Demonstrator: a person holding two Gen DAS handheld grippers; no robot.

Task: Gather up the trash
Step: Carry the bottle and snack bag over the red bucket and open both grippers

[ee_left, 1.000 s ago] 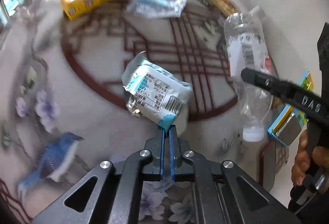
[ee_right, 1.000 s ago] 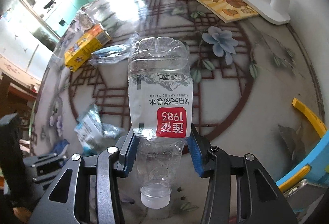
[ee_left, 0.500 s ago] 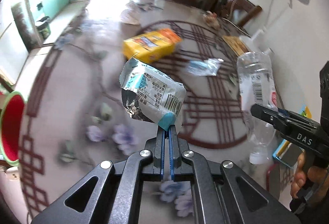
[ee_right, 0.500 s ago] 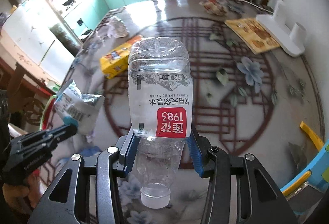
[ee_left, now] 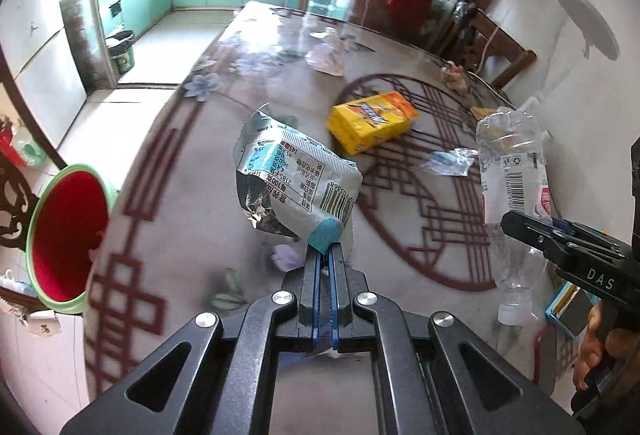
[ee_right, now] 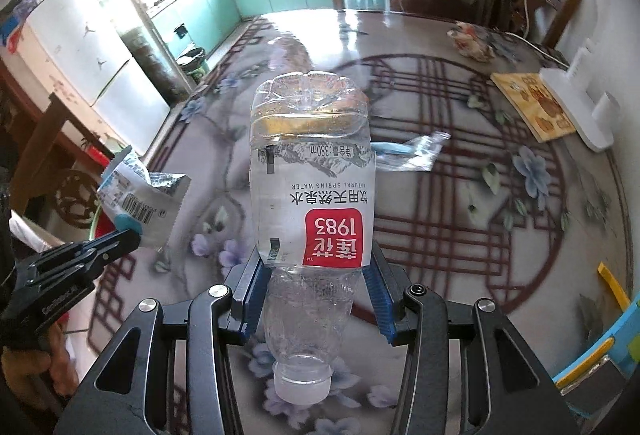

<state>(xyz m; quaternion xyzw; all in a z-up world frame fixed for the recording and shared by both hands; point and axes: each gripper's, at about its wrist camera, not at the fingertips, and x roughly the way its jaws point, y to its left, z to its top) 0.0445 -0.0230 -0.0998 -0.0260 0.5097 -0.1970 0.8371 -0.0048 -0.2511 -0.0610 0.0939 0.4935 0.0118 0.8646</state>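
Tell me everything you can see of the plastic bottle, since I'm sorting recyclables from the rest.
The plastic bottle is clear, thin-walled and looks empty, with a white cap at its lower end. A wraparound label bears a red patch reading 1983, 380mL and "natural spring water", plus a barcode seen from the left wrist view. It is held cap toward the camera, base pointing away, above the table. The right gripper clamps its blue pads on the body just below the label; nothing else touches it.
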